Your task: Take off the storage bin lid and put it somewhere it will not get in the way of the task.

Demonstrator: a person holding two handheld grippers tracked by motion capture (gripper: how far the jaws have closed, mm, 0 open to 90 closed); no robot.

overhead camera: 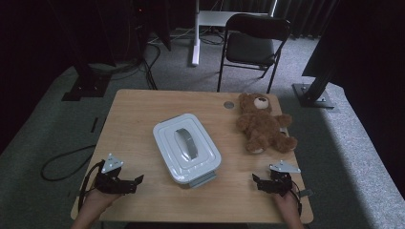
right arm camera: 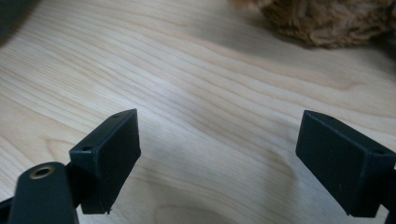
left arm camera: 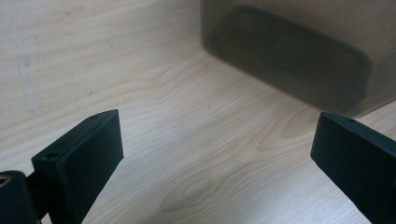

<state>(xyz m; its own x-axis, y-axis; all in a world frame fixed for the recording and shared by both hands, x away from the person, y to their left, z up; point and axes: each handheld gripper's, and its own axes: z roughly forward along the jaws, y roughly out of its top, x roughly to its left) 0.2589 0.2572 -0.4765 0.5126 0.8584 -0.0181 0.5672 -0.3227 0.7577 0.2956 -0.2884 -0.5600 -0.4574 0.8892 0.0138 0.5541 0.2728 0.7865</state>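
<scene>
Two grippers, left gripper (overhead camera: 136,182) and right gripper (overhead camera: 256,180), jaws wide, empty; white lidded box (overhead camera: 186,147), grey handle, between.

My high view looks forward and down over the whole table (overhead camera: 143,109), each gripper view skims close above its near edge, both sharing that wood grain.

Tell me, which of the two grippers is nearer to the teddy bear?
The right gripper: the teddy bear lies just beyond it, while the left gripper sits across the white lidded box.
</scene>
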